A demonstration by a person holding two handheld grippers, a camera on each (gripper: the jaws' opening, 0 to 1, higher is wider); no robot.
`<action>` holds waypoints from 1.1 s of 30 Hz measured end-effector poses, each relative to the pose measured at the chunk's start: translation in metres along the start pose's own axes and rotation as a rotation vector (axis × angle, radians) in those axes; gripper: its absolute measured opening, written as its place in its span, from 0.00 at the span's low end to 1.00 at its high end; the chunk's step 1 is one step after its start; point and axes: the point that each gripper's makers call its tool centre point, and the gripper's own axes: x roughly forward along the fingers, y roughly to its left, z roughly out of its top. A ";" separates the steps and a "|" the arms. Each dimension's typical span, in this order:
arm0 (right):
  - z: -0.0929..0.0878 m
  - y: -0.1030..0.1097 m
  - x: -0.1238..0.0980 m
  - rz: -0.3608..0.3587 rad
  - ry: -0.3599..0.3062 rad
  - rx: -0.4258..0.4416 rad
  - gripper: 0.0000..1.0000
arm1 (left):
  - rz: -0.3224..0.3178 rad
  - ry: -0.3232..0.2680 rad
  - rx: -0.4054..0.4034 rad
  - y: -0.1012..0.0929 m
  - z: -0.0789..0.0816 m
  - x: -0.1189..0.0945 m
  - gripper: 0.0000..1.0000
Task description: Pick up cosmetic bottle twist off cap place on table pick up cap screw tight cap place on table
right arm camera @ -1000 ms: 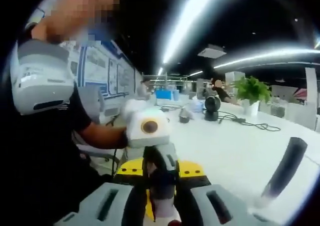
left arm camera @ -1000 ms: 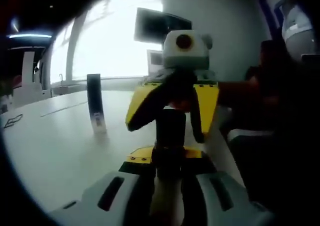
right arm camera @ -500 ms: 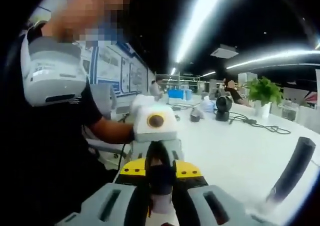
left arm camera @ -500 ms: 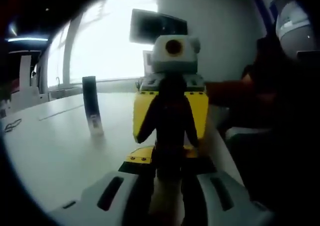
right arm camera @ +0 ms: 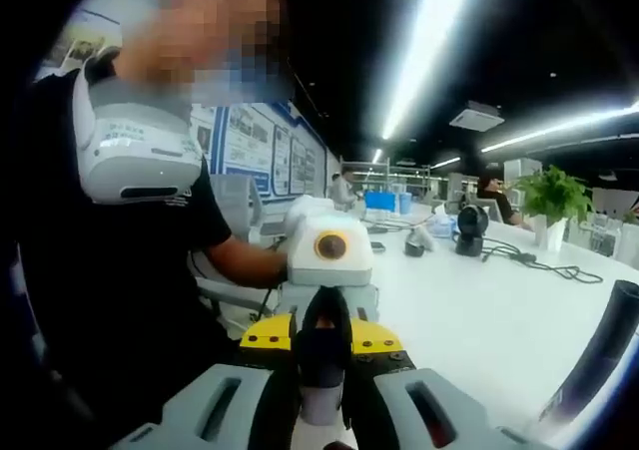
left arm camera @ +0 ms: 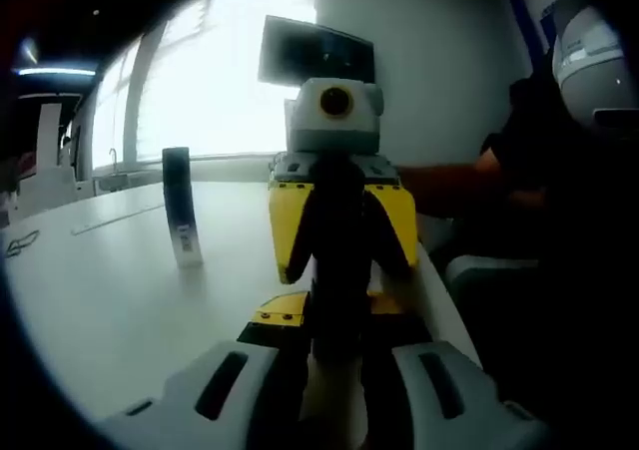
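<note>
In your left gripper view, a dark tube [left arm camera: 181,207] stands upright on the white table [left arm camera: 100,300], well in from its near edge. Right of it, your left gripper [left arm camera: 337,370] clenches the body of the cosmetic bottle [left arm camera: 339,270]. Your right gripper [left arm camera: 341,232], straight opposite, is clamped on the bottle's cap [right arm camera: 322,342], above the table's near edge. A potted plant [right arm camera: 552,203] stands far right.

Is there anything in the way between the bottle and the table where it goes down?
Nothing visible. The cosmetic bottle is held over bare table; a tall dark tube stands apart, off to the side.
</note>
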 end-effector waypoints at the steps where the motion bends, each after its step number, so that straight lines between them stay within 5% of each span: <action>1: 0.000 0.000 0.000 -0.001 0.001 0.009 0.12 | 0.002 0.002 0.000 0.000 0.000 0.000 0.08; 16: -0.001 0.001 0.001 -0.166 0.052 -0.003 0.09 | 0.004 0.019 0.043 0.000 -0.002 -0.008 0.05; 33: -0.003 -0.014 -0.008 -0.464 0.030 0.013 0.07 | 0.056 0.023 0.039 0.006 -0.002 -0.017 0.04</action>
